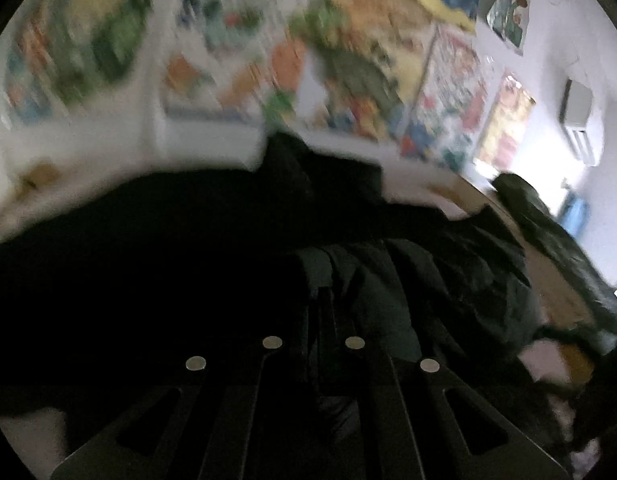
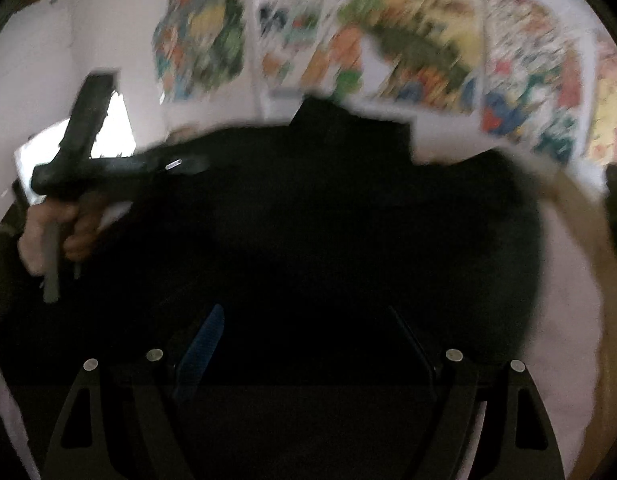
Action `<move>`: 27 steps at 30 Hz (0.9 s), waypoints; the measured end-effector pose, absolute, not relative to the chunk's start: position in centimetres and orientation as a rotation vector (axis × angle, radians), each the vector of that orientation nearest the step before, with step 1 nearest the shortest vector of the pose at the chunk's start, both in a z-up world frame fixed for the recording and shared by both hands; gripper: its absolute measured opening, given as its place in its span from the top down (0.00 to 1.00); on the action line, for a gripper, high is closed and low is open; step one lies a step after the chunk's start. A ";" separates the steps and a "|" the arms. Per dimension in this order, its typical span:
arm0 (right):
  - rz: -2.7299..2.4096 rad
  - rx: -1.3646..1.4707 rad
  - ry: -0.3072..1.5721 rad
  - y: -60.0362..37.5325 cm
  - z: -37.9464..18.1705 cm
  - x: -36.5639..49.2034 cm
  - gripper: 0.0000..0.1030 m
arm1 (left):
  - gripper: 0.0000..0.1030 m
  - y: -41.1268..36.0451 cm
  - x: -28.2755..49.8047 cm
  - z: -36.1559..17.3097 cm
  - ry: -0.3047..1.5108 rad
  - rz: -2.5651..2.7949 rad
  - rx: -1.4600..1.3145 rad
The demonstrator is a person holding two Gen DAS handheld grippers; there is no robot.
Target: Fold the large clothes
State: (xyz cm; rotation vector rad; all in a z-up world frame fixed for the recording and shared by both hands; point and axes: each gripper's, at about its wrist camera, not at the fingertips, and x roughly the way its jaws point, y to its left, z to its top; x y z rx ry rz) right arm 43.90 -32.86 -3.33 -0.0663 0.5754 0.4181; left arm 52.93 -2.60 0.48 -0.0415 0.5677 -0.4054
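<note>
A large dark garment [image 1: 156, 264] lies spread and bunched over a pale surface, and its collar end points at the wall. In the left wrist view my left gripper [image 1: 328, 300] is shut, with a raised fold of the dark cloth pinched between its fingers. My right gripper [image 2: 304, 316] hovers over the middle of the same garment [image 2: 328, 220]. Its jaws stand wide open, a blue pad [image 2: 202, 340] showing on the left finger, and nothing is visibly between them. The right wrist view also shows the left gripper [image 2: 196, 165] at the garment's left edge, held by a hand [image 2: 56, 236].
Colourful posters [image 1: 348, 64] cover the white wall behind. A second dark garment [image 1: 548, 232] lies at the right on a tan table edge [image 1: 556, 288]. A pale pink cover [image 2: 564, 340] shows right of the garment. Both views are motion-blurred.
</note>
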 end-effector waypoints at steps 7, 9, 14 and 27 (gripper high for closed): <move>0.143 -0.060 0.581 -35.7 -3.4 49.0 0.21 | 0.98 2.0 53.4 0.0 0.505 -0.096 0.113; 0.112 -0.088 0.607 -35.8 -4.5 51.6 0.21 | 0.98 2.9 54.6 -1.4 0.555 -0.077 0.108; 0.105 -0.115 0.721 -35.6 -8.6 56.0 0.49 | 0.98 3.1 56.4 -6.1 0.663 -0.028 0.196; 0.066 -0.278 0.837 -33.5 -14.6 59.0 0.53 | 0.94 2.5 57.6 -10.7 0.742 0.008 0.312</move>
